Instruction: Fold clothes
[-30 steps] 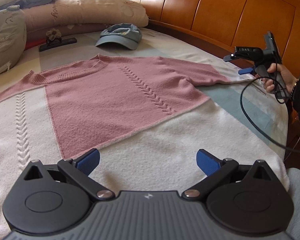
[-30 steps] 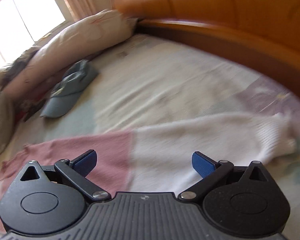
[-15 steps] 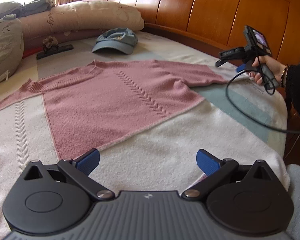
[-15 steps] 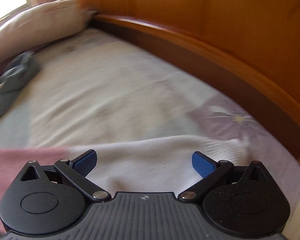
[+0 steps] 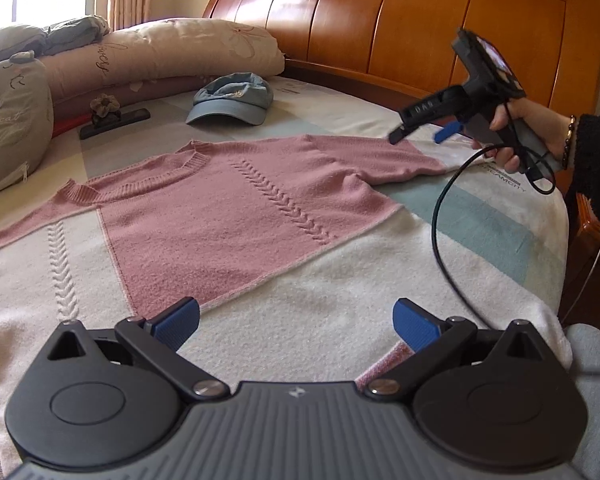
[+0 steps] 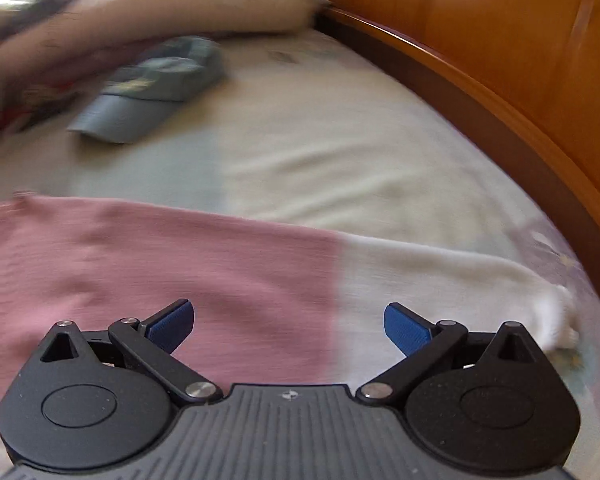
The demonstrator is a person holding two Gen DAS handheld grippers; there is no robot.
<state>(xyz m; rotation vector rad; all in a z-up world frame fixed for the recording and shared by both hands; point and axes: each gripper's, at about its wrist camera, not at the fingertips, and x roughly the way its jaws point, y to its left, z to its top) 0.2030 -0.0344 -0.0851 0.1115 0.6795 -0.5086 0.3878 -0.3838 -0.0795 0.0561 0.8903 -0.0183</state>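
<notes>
**Pink and white sweater spread flat on a bed, both grippers held wide**

A knitted sweater (image 5: pixel 228 216) lies face up and flat on a bed (image 5: pixel 480 216) covered in a pale sheet with blue-green blocks. The chest and upper sleeves are pink; the lower body and the sleeve ends are white. A braided cable pattern runs down the middle of the front, and the ribbed neckline points toward the pillows.

The left gripper (image 5: pixel 296 322) hovers low over the white hem area — its two blue-padded fingers are spread far apart with nothing between them.

The right gripper (image 6: pixel 287 326) is above one outstretched sleeve (image 6: pixel 340 264), just where pink turns to white. Its fingers are also spread wide and grip nothing. This view is blurred. In the left camera's view, a hand (image 5: pixel 528 132) in a dark sleeve holds that tool by its handle near the bed's far edge, with a black cable (image 5: pixel 440 216) looping down from it.

Beyond the sweater, a blue cap (image 5: pixel 232 98) rests on the sheet, well apart from the neckline. A long beige pillow (image 5: pixel 172 56) lies against the wooden headboard (image 5: pixel 400 24), and a grey cushion (image 5: pixel 8 120) sits at the left — next to it, a small dark object too indistinct to identify.
</notes>
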